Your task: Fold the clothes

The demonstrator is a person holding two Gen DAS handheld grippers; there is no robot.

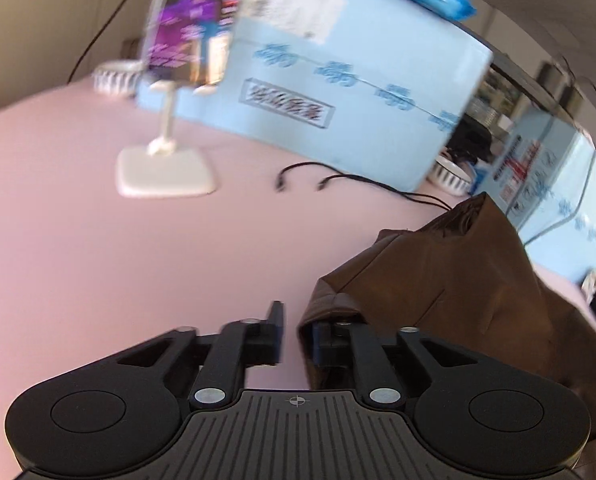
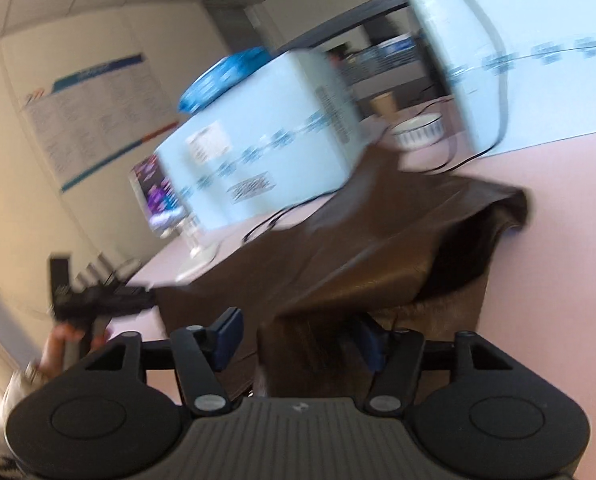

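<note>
On the pink table (image 1: 98,260) I see the brown garment (image 1: 458,280) lying in a loose heap to the right of my left gripper (image 1: 292,332), whose jaws stand apart with bare table between them and a fold of cloth draped over the right finger (image 1: 323,344). My right gripper (image 2: 298,340) is spread wide with the garment's edge hanging between its fingers; through the blur, the pads seem not to press it. Behind the heap stands a pale blue box (image 1: 338,80).
</note>
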